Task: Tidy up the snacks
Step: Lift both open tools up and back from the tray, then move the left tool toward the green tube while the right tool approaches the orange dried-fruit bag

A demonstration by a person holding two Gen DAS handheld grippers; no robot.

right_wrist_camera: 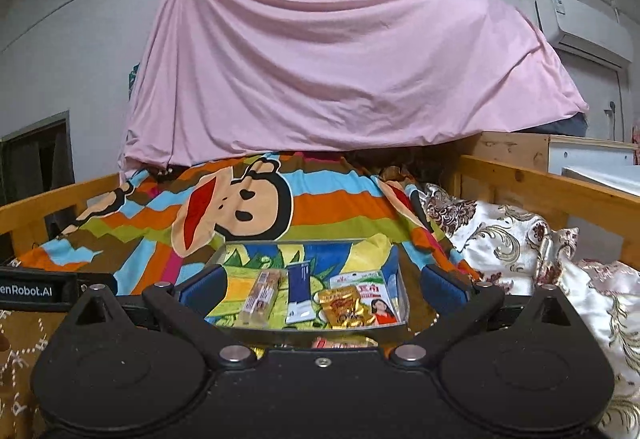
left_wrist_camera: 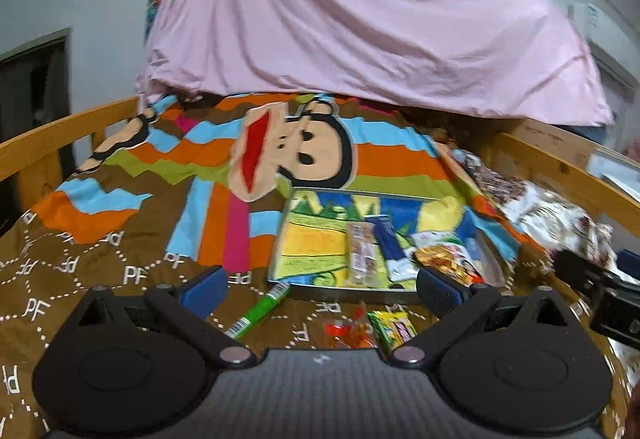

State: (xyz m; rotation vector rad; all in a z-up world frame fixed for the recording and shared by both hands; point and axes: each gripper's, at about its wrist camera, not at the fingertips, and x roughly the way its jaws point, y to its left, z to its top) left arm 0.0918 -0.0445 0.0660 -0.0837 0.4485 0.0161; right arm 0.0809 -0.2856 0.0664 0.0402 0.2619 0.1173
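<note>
A clear tray [left_wrist_camera: 280, 239] [right_wrist_camera: 402, 291] lies on the cartoon monkey blanket. In it are a long wafer bar [left_wrist_camera: 360, 253] [right_wrist_camera: 262, 297], a dark blue packet [left_wrist_camera: 388, 245] [right_wrist_camera: 299, 293], a gold packet [right_wrist_camera: 344, 309] and a white and green packet [right_wrist_camera: 370, 289]. On the blanket in front of the tray lie a green stick [left_wrist_camera: 260, 309], an orange wrapped snack [left_wrist_camera: 348, 331] and a yellow packet [left_wrist_camera: 394, 327]. My left gripper [left_wrist_camera: 320, 291] is open and empty above these loose snacks. My right gripper [right_wrist_camera: 320, 287] is open and empty just before the tray.
Wooden bed rails [left_wrist_camera: 48, 135] [right_wrist_camera: 540, 183] run along both sides. A pink sheet [right_wrist_camera: 340, 71] hangs over the far end. A floral quilt [right_wrist_camera: 520, 251] is bunched at the right. The right gripper's body [left_wrist_camera: 600, 291] shows at the left view's right edge.
</note>
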